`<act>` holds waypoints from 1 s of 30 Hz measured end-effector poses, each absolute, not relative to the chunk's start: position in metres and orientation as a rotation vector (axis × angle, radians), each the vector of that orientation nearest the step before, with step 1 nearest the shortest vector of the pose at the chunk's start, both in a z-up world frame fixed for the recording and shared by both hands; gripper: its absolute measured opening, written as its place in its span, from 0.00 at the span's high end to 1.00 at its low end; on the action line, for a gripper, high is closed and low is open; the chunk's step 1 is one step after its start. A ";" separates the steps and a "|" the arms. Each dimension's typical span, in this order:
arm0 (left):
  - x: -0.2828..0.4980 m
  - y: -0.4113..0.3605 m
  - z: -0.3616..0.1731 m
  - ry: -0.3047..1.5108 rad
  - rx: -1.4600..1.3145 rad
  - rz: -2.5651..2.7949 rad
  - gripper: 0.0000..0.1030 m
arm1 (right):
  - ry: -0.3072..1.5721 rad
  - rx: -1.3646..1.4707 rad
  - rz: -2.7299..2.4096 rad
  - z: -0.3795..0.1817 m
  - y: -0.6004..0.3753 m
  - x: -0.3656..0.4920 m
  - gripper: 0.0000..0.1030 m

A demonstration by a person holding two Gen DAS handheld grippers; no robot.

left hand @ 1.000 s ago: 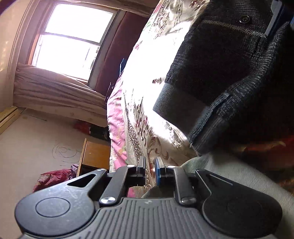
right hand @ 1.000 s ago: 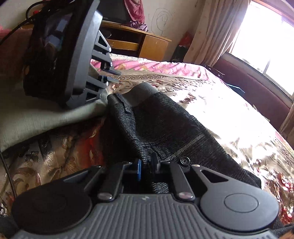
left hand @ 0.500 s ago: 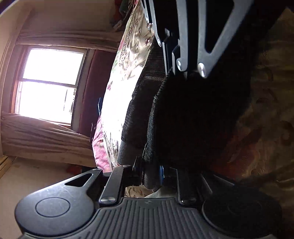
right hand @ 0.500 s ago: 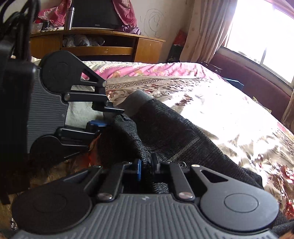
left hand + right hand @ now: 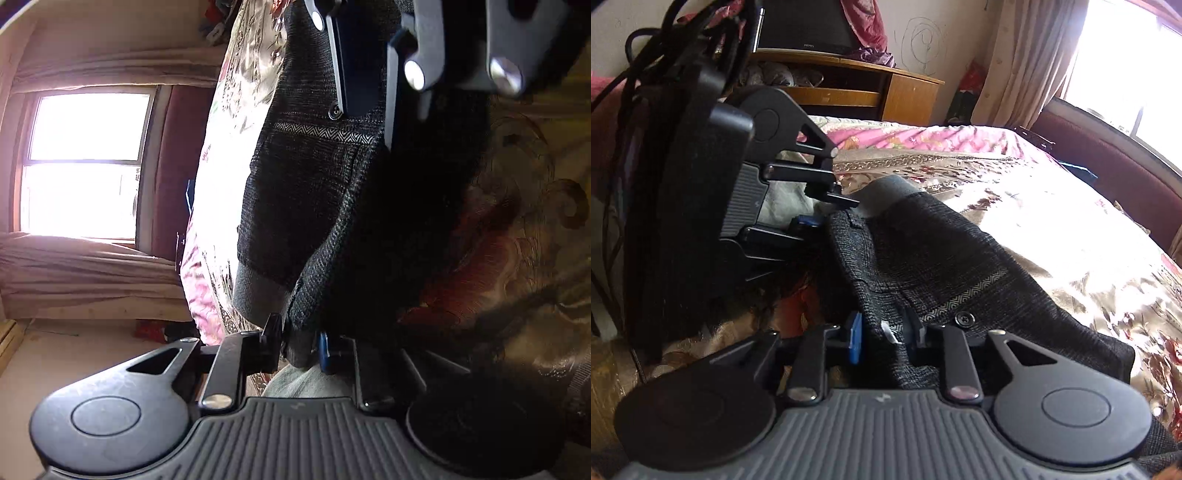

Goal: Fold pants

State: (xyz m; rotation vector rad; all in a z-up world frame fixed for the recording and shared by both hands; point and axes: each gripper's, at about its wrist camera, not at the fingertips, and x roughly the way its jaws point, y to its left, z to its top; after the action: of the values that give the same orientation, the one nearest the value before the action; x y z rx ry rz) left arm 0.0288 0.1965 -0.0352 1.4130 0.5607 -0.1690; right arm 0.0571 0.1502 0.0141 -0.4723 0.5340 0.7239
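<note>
1. The dark tweed pants (image 5: 923, 258) lie folded on the bed (image 5: 1052, 221), over its floral gold and pink bedspread, with a herringbone trim band and a button showing near the waist.
2. The right claw (image 5: 882, 334) has just been opening; its jaws stand apart with a fold of the pants' cloth between them, and the pads no longer press on it.
3. The left claw (image 5: 299, 345) has also just been opening; the hem end of the pants sits between its jaws, loosely and not pinched.
4. In the right wrist view the left claw (image 5: 827, 210) sits at the pants' far end, beside a grey cuff.
5. A wooden desk (image 5: 871, 92) stands behind the bed; a bright window (image 5: 85, 162) lights the room.
</note>
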 end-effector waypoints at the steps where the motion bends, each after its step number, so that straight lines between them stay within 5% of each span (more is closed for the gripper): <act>1: 0.026 0.198 -0.030 0.574 1.384 -0.168 0.60 | 0.525 -0.451 0.713 0.022 0.137 0.055 0.67; 8: 0.000 0.174 0.006 0.583 1.189 -0.136 0.59 | 0.573 -0.180 0.488 0.057 0.011 0.061 0.65; 21: 0.016 -0.071 0.009 0.403 0.778 -0.624 0.58 | 0.625 0.492 -0.265 0.034 -0.326 0.134 0.60; 28: 0.048 -0.136 0.001 0.373 0.790 -0.708 0.57 | 0.587 0.714 -0.309 0.008 -0.387 0.185 0.60; 29: 0.050 -0.138 0.001 0.379 0.789 -0.709 0.56 | 0.600 0.750 -0.304 0.003 -0.391 0.193 0.63; 30: 0.052 -0.140 0.000 0.386 0.792 -0.706 0.56 | 0.609 0.797 -0.309 -0.004 -0.396 0.199 0.78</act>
State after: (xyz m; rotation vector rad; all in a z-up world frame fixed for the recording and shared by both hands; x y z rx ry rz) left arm 0.0522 -0.1404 -0.0001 0.7916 0.3865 -0.7065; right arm 0.1988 -0.3962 -0.0040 0.7967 0.6095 -0.3095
